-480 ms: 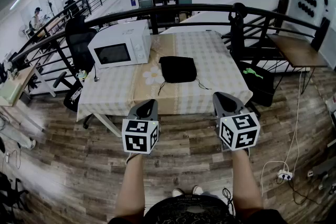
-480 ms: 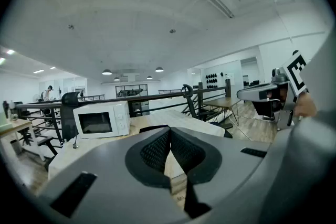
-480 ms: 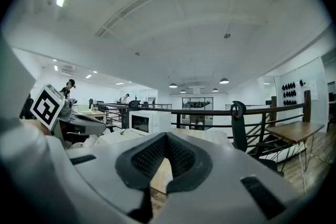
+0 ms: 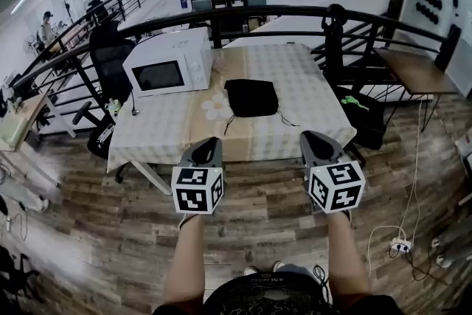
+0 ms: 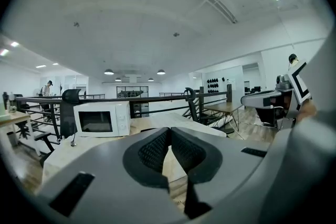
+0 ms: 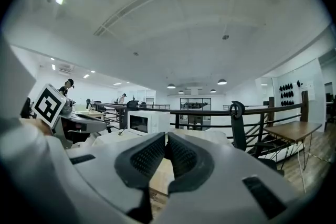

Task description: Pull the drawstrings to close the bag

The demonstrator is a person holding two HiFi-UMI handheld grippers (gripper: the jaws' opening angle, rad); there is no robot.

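Observation:
A black drawstring bag (image 4: 251, 97) lies flat in the middle of the table (image 4: 310, 85), its thin black strings (image 4: 230, 123) trailing toward the near edge on both sides. My left gripper (image 4: 208, 152) hovers short of the table's near edge, left of the bag, jaws shut with nothing between them. At the same distance, my right gripper (image 4: 316, 146) is level with it on the right, also shut and empty. In the left gripper view the left gripper (image 5: 169, 136) has its pads closed together, and the right gripper view shows the right gripper (image 6: 166, 143) likewise. The bag is hidden in both gripper views.
A white microwave (image 4: 167, 64) stands on the table's left part, behind the bag. A black railing (image 4: 295, 13) runs behind the table, a black office chair (image 4: 110, 59) is at its left, and a wooden desk (image 4: 417, 70) stands right. Cables and a power strip (image 4: 400, 246) lie on the wooden floor.
The head view has shifted slightly. Both grippers hold the same places before the table, and the bag has not moved.

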